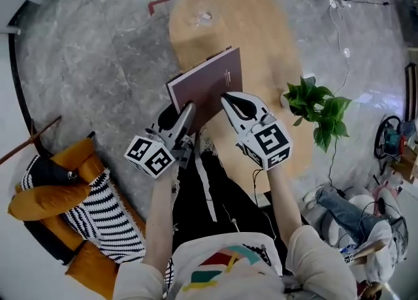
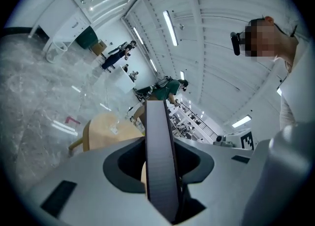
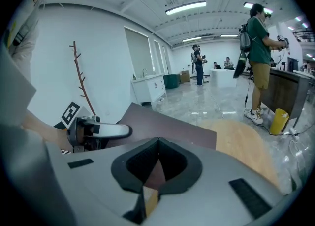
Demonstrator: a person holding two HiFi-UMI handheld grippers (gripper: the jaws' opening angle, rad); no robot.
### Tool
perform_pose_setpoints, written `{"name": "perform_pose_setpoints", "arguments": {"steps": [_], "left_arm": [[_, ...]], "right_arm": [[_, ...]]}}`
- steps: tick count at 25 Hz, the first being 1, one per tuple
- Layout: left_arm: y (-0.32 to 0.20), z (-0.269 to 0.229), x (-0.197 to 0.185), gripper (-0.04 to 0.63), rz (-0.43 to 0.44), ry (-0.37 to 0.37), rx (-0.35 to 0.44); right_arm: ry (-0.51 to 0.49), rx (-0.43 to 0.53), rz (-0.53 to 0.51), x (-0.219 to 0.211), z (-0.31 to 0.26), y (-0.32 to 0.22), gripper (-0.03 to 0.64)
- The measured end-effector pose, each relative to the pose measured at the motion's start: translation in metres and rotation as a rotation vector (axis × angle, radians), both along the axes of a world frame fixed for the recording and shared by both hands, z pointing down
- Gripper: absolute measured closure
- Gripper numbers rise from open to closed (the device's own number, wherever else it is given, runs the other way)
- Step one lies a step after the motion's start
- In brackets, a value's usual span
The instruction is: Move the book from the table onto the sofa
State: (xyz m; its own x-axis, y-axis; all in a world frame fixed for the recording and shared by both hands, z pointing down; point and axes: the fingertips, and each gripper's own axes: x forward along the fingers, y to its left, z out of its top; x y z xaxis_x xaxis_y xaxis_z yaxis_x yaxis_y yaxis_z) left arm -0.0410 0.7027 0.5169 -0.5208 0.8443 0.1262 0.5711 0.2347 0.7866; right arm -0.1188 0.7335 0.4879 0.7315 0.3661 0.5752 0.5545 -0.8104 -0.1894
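Wears a white short-sleeved shirt (image 1: 225, 267) with coloured stripes; grey left tongs (image 1: 188, 110), right tongs (image 1: 230, 101), black-and-white marker cubes (image 1: 151, 155).

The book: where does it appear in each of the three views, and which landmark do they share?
Head view: book at centre, tilted.
Left gripper view: book edge-on at lower centre, between the jaws.
Right gripper view: book cover across the centre, corner between the jaws.
Shared landmark: the wooden table.

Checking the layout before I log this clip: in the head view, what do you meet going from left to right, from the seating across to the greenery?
orange sofa → left gripper → book → right gripper → potted plant. The table spans behind several of these, so it is left out.
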Motion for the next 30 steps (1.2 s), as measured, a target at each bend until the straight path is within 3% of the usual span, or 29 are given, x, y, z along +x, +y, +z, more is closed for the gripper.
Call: {"name": "perform_pose_setpoints", "arguments": {"steps": [5,8,11,15,21,30], "left_arm": [[0.000,-0.102,0.034,0.442,-0.126,-0.006,-0.101],[0.007,-0.165,0.058,0.442,-0.193,-0.066,-0.191],[0.016,-0.223,0.075,0.442,-0.213,-0.133,-0.293],[-0.014,-0.279,0.076,0.442,-0.208,-0.112,-0.344],[-0.037,-0.309,0.081,0.442,-0.256,-0.093,-0.383],[-0.063,-0.315,0.104,0.442,-0.364,-0.071,-0.417]], "right_arm": [[0.135,0.036,0.114,-0.006,-0.078,-0.007,0.603],[0.261,0.037,0.189,0.004,-0.127,-0.005,0.603],[0.321,-0.034,0.198,0.014,-0.172,0.000,0.603],[0.335,-0.057,0.164,0.011,-0.215,-0.036,0.603],[0.350,-0.118,0.118,0.003,-0.244,-0.049,0.603],[0.359,-0.123,0.045,0.006,-0.240,-0.053,0.603]]}}
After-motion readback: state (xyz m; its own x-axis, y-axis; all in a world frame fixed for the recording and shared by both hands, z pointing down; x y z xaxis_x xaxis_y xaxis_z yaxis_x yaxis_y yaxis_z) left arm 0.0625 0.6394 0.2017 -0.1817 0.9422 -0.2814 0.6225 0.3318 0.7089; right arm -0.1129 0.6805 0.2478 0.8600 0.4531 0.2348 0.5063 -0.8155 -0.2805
